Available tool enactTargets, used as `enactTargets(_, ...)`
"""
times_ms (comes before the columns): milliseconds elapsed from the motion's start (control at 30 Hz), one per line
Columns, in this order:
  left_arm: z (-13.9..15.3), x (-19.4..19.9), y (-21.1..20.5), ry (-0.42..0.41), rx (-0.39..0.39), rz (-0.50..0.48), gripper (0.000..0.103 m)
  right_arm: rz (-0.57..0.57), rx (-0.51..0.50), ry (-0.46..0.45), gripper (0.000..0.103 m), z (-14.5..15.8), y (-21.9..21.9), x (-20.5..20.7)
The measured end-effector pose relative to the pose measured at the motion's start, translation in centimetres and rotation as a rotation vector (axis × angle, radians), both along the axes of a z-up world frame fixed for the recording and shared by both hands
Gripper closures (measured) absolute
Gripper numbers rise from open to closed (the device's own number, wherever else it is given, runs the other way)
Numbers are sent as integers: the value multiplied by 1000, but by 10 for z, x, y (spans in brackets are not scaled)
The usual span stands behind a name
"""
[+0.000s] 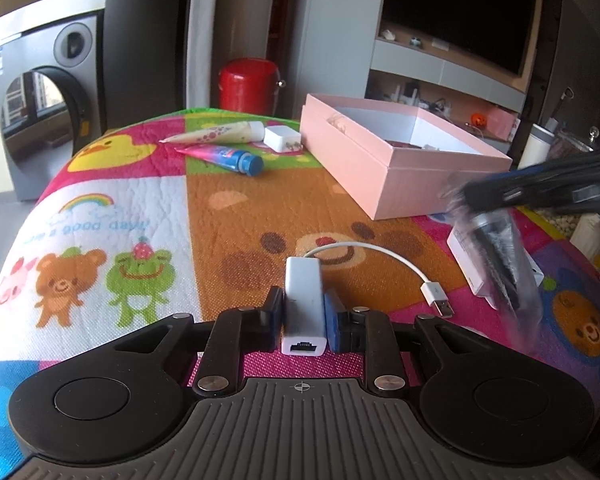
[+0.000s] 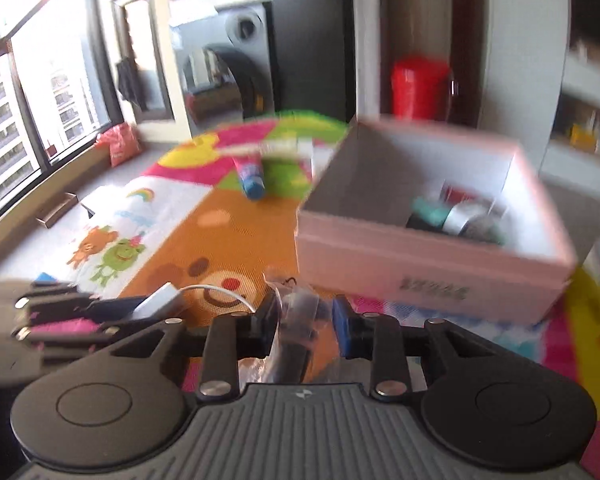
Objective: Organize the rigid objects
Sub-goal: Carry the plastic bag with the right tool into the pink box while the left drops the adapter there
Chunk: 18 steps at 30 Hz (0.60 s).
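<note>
My left gripper point(image 1: 303, 312) is shut on a white USB network adapter point(image 1: 303, 300); its white cable point(image 1: 384, 254) curls over the mat to a USB plug point(image 1: 440, 302). My right gripper point(image 2: 305, 314) is shut on a clear plastic bag holding a dark object point(image 2: 300, 320); it shows blurred in the left wrist view point(image 1: 496, 256), lifted above the mat. The open pink box point(image 1: 400, 168) stands on the mat; in the right wrist view the box point(image 2: 428, 276) holds several items, among them a teal one point(image 2: 430, 210).
Two tubes, cream point(image 1: 220, 133) and pink-blue point(image 1: 224, 157), and a white charger point(image 1: 283, 138) lie at the mat's far side. A white flat box point(image 1: 466, 254) lies under the bag. A red canister point(image 1: 247, 86) stands behind the table. The colourful mat point(image 1: 236, 216) covers the table.
</note>
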<state>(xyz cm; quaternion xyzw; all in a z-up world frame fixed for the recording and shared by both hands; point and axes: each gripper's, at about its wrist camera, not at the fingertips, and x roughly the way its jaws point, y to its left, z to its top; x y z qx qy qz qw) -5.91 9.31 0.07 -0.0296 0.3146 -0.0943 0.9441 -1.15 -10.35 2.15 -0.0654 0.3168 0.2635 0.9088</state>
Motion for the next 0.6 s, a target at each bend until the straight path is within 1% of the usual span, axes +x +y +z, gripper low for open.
enactTargets(100,2,-6,0,-16,-26,-31,78,-6,45,-59,74,24,-23,-20)
enactTargets(200,6,-18,-6,-37,-59,-99,78,-74,91,-117,74,44,-49,-31)
enactTargets(300,18,-31,-19,-81,-29,-149,78,-147,124,-153,74,54,-74,-36)
enactTargets(367,31,-36,-24,-114,-22,-166,78,-192,128,-176,74,57,-87,-39)
enactTargets(467,59,-37,-29,-175,-50,-186,78,-236,141,-197,74,57,-103,-43)
enactTargets(533,85,-34,-33,-241,-55,-202,78,-254,155,-208,74,58,-113,-46)
enactTargets(600,110,-26,-39,-309,-41,-207,78,-268,169,-221,74,58,-118,-47)
